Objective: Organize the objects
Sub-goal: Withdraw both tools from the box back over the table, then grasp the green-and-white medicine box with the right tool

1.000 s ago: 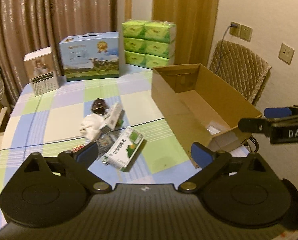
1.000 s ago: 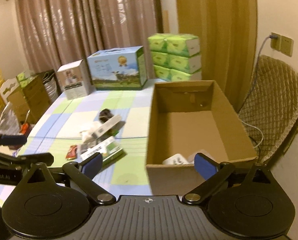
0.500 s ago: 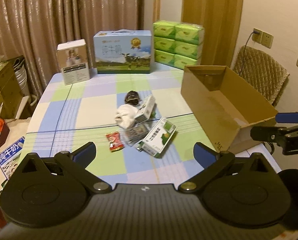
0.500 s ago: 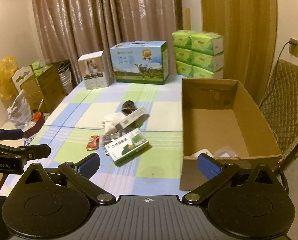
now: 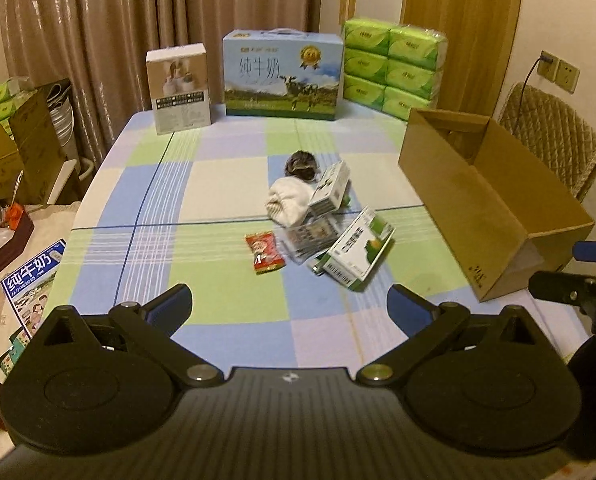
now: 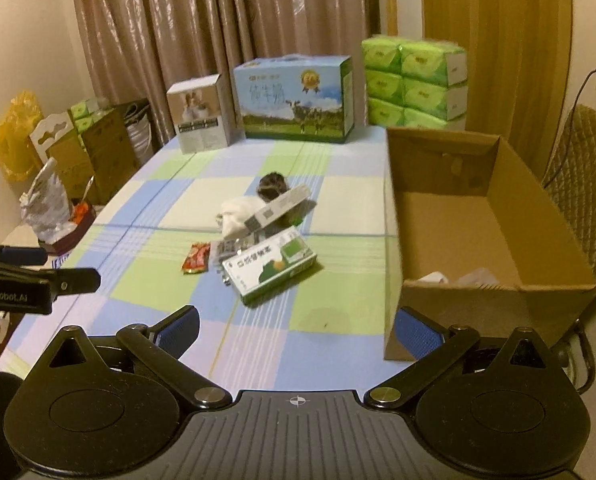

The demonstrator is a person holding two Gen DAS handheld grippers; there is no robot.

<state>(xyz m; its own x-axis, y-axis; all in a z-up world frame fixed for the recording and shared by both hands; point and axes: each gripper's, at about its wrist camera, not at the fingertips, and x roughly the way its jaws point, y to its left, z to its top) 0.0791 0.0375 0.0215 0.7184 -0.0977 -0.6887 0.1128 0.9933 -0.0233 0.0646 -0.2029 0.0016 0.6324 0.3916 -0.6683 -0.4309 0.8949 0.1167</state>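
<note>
Green carton (image 5: 357, 252) beyond gaping jaws

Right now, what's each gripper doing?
Left gripper: open, holding nothing, above the table.
Right gripper: open, holding nothing, near the box.

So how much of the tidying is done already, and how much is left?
Barely started. The cardboard box holds only a couple of pale items at its near end. Nothing is in hand: the left gripper and the right gripper are both open and empty. The green-and-white carton, red snack packet, white cloth and other pieces are on the table.
</note>
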